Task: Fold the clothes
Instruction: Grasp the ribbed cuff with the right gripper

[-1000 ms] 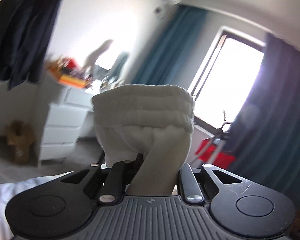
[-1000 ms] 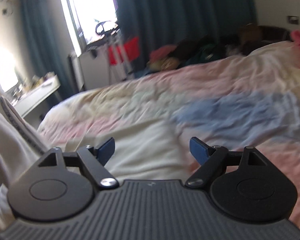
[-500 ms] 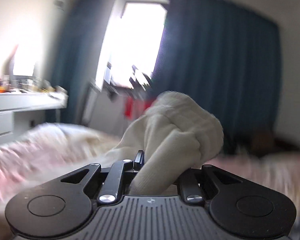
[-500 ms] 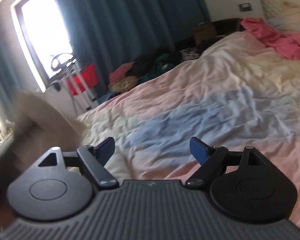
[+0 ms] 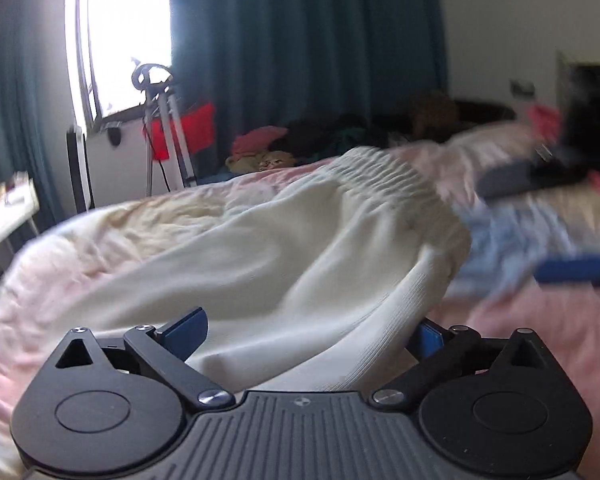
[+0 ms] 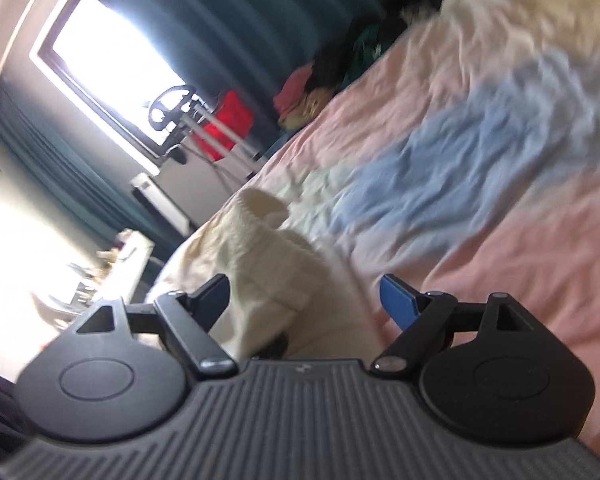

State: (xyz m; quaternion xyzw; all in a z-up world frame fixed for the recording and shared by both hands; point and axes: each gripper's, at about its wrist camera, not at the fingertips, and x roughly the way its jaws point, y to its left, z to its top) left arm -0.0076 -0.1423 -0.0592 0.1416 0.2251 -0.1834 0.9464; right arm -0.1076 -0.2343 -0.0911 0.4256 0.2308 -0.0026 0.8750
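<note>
- The cream-white ribbed knit garment point(image 5: 284, 256) is seen spread in a loose heap on the pastel pink, blue and cream quilted bedspread point(image 5: 540, 320), at its near edge.
- The left gripper point(image 5: 308, 330) is seen with its blue-tipped fingers point(image 5: 186, 326) parted; cloth lies between them, ungripped. If it were closed here, a bunched fold rather than one edge could be caught.
- The right gripper point(image 6: 306, 300) is likewise spread apart above the garment's near end point(image 6: 276, 276). Both views are blurred, so a seam could be misjudged and a crooked fold made.
</note>
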